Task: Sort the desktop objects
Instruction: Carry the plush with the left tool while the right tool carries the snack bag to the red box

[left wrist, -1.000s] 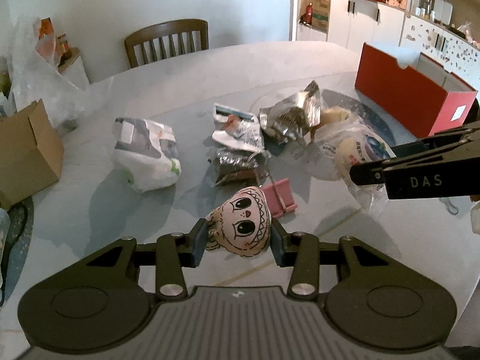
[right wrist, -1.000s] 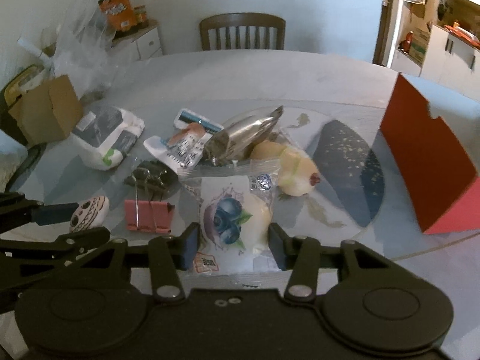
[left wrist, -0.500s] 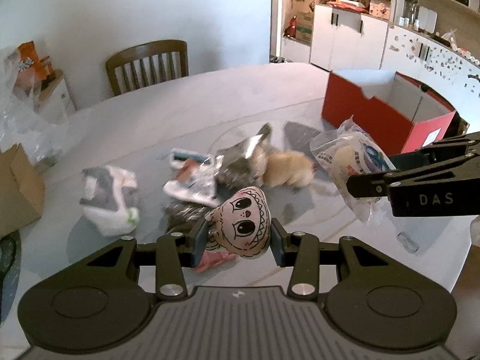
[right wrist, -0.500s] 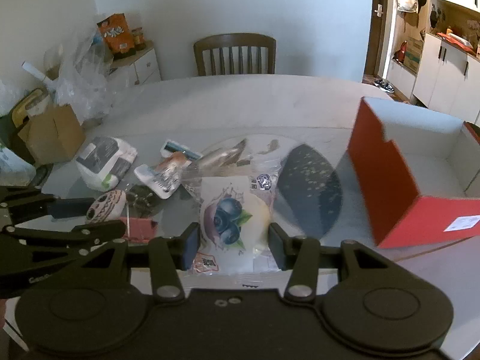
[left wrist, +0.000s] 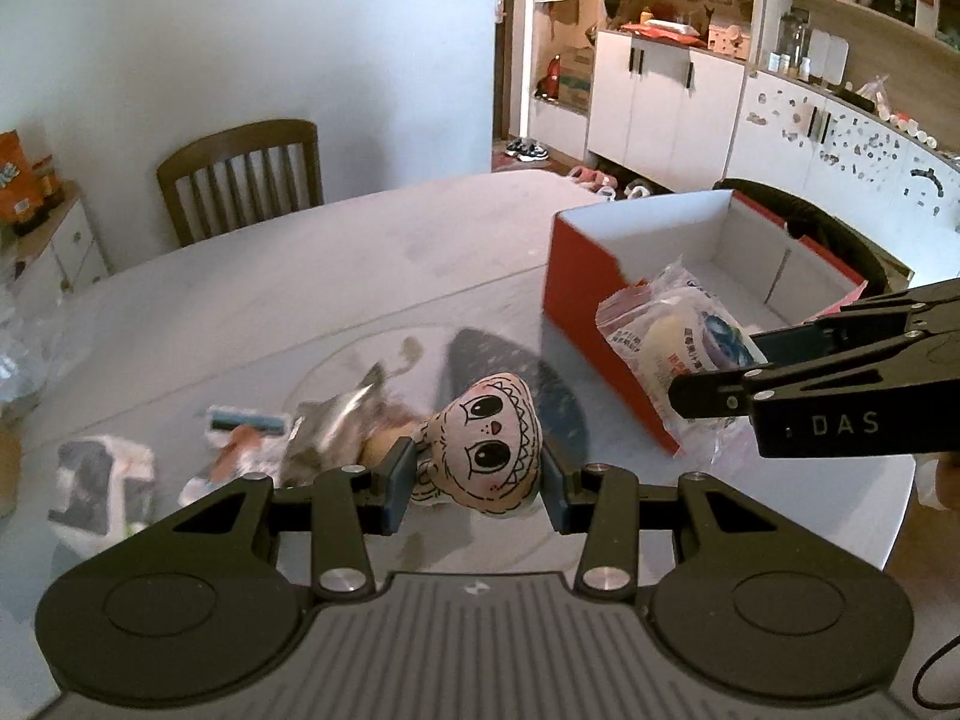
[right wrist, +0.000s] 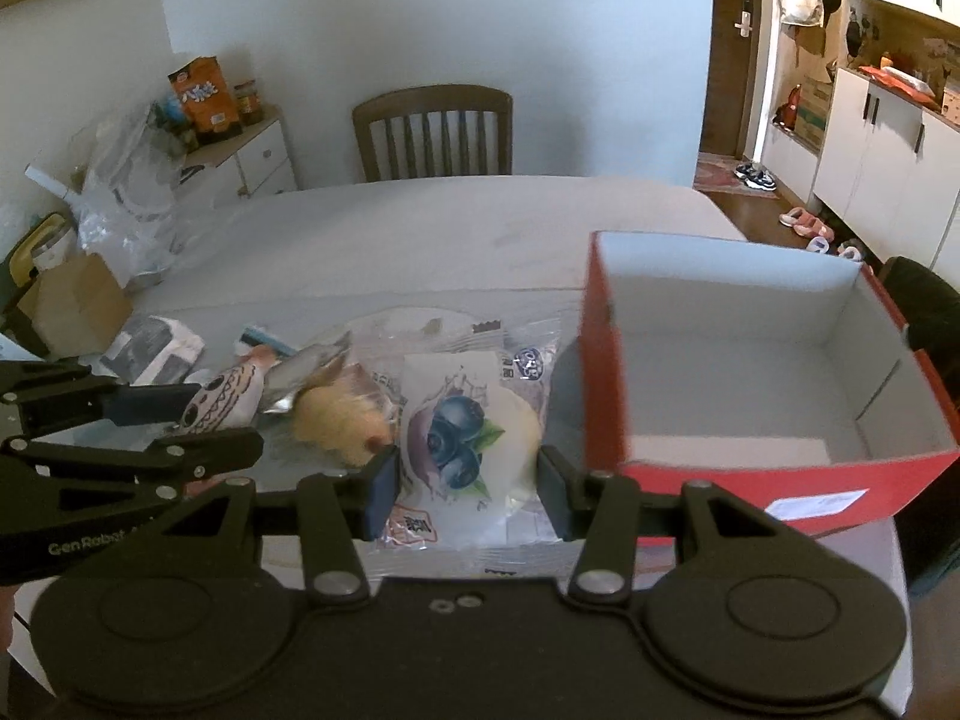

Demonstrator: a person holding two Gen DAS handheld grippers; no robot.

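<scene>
1. While both tools hung above the worktop (left wrist: 360, 252), the left tool (left wrist: 477, 483) was clenched on a doll-face plush (left wrist: 486, 444).
2. At the same moment, the right tool (right wrist: 465, 483) was grasping a blueberry-print snack bag (right wrist: 462, 438), just beside the red box (right wrist: 606, 372), whose open white inside faced up.
3. Between the tools and the far chair (right wrist: 432, 132), a foil packet (left wrist: 336, 420), a yellowish bun (right wrist: 342, 420) and a white wrapped pack (right wrist: 156, 348) lay on the worktop.
4. Readable writing: "DAS" on the right tool's side in the left view, "Gen Robot" on the left tool in the right view; the bag's print was too small to read.
</scene>
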